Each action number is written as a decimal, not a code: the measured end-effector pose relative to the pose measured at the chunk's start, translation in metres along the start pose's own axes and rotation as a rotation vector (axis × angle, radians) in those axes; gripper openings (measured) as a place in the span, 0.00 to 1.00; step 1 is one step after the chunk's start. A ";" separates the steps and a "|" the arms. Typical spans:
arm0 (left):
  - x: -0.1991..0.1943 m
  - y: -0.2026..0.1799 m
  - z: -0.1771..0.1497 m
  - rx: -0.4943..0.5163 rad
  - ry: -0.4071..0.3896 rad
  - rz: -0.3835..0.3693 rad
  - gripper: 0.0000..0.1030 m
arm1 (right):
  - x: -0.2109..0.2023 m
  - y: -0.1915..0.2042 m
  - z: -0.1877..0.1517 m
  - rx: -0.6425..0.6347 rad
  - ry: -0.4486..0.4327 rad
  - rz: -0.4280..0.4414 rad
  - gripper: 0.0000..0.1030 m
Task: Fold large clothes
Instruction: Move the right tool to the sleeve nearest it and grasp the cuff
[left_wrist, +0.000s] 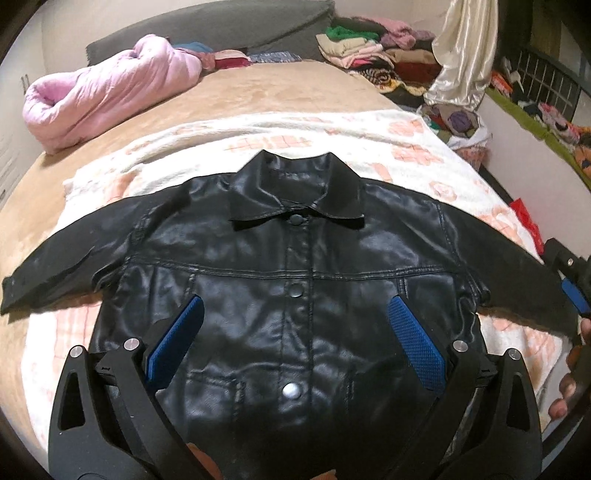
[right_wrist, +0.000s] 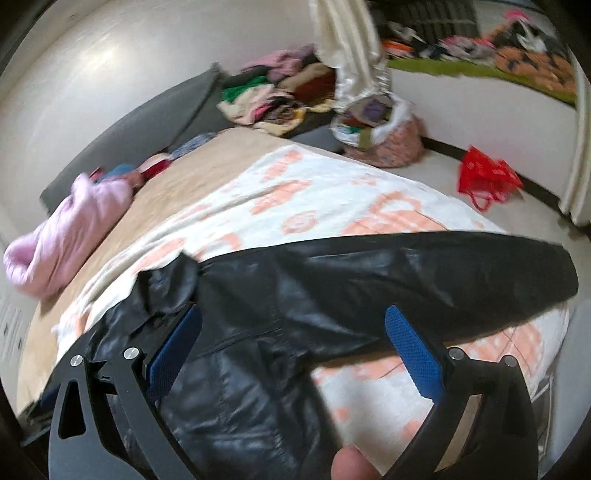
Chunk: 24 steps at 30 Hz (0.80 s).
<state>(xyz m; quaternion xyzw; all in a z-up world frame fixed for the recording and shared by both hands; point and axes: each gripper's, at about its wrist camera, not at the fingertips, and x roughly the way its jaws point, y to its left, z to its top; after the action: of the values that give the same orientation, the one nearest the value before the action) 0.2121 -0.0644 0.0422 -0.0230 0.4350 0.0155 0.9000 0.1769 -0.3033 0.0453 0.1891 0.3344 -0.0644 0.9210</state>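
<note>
We have the black jacket (left_wrist: 295, 280) lying flat and front-up on the patterned blanket (left_wrist: 155, 155) that covers the bed, buttoned, collar farthest from us and both sleeves spread out to either side, so by our reading no fold is made yet and all the folding is left. Our left claw (left_wrist: 293, 339) hovers released over the jacket's chest, grasping nothing, while our right claw (right_wrist: 293, 343) hangs released above the jacket's right sleeve (right_wrist: 424, 273).
</note>
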 end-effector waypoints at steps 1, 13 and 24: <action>0.004 -0.003 0.001 0.001 0.007 0.000 0.91 | 0.006 -0.010 0.002 0.027 0.000 -0.017 0.96; 0.049 -0.037 0.007 -0.002 0.045 -0.045 0.91 | 0.044 -0.088 0.004 0.139 0.006 -0.184 0.96; 0.077 -0.071 0.014 0.028 0.074 -0.106 0.91 | 0.046 -0.159 -0.003 0.364 -0.043 -0.356 0.96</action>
<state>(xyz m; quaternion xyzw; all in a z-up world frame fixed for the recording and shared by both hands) 0.2744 -0.1342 -0.0075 -0.0338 0.4663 -0.0392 0.8831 0.1711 -0.4481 -0.0346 0.2886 0.3257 -0.2889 0.8527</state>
